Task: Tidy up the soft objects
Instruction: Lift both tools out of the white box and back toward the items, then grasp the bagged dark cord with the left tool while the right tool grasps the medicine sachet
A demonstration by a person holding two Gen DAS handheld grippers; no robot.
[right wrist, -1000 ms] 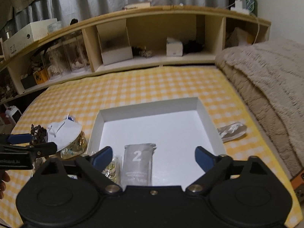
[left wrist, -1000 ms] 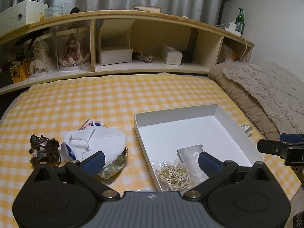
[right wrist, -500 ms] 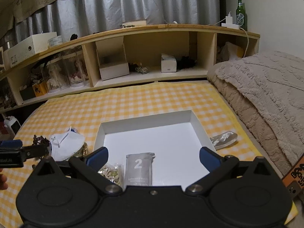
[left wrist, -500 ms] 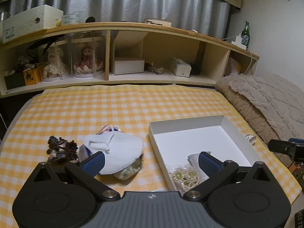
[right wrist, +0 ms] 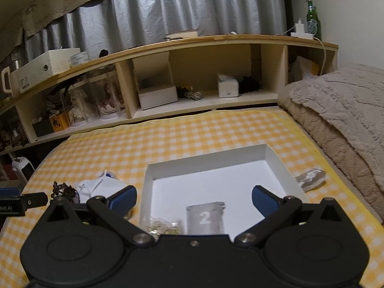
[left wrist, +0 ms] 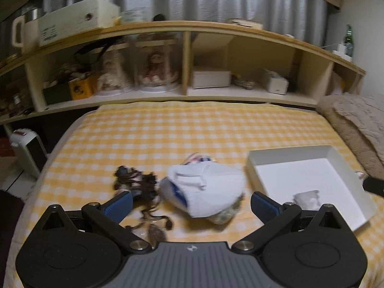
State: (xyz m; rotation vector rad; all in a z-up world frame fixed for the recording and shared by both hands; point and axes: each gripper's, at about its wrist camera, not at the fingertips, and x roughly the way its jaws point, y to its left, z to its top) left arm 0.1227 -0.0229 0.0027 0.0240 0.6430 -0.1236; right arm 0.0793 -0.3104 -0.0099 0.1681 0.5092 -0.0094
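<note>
Both grippers hang with jaws spread wide and empty above a yellow checked cloth (left wrist: 192,132); the left gripper (left wrist: 192,206) frames a white mask (left wrist: 206,189) lying on the cloth beside a dark tangle (left wrist: 136,182); the right gripper (right wrist: 194,200) looks into a white box (right wrist: 211,168) holding a grey pouch (right wrist: 205,218) marked 2 and a clear packet (right wrist: 163,226); another packet (right wrist: 310,177) lies just outside the box.
</note>
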